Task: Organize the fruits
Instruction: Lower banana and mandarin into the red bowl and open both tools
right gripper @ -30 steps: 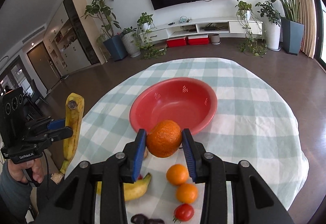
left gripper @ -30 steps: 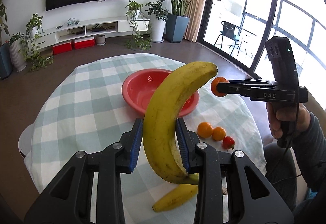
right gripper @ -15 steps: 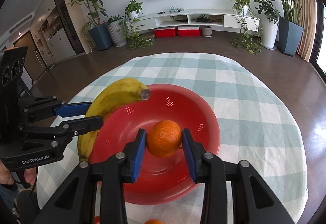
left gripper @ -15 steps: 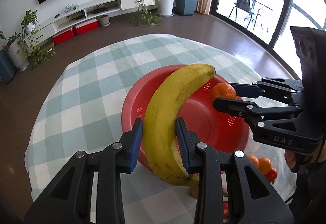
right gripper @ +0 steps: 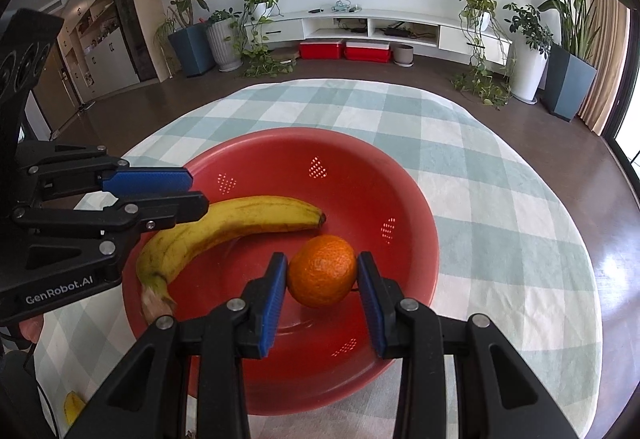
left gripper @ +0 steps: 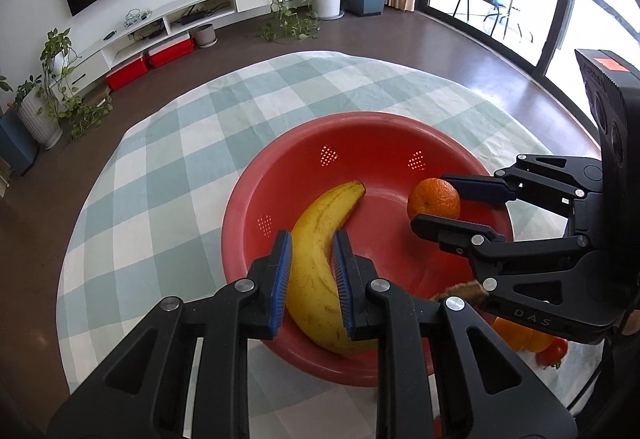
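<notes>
A red bowl (left gripper: 280,175) (right gripper: 416,199) sits on the checked tablecloth. A yellow banana (left gripper: 320,239) (right gripper: 240,219) lies inside it, between the fingers of my left gripper (left gripper: 311,251), which stand slightly apart from it. In the right wrist view the left gripper (right gripper: 192,189) is over the banana's middle, its jaws parted. An orange (right gripper: 322,271) (left gripper: 434,199) rests in the bowl between the pads of my right gripper (right gripper: 322,275), with a small gap on the right side. The right gripper (left gripper: 436,203) also shows in the left wrist view.
Several small oranges (left gripper: 516,335) and a red tomato (left gripper: 554,353) lie on the cloth to the right of the bowl, behind the right gripper. Another banana (right gripper: 74,405) lies near the table's front left edge. The checked table (right gripper: 500,199) extends beyond the bowl.
Both grippers came down into the bowl. The banana and the orange now lie in it, and both pairs of jaws have opened a little around them.
</notes>
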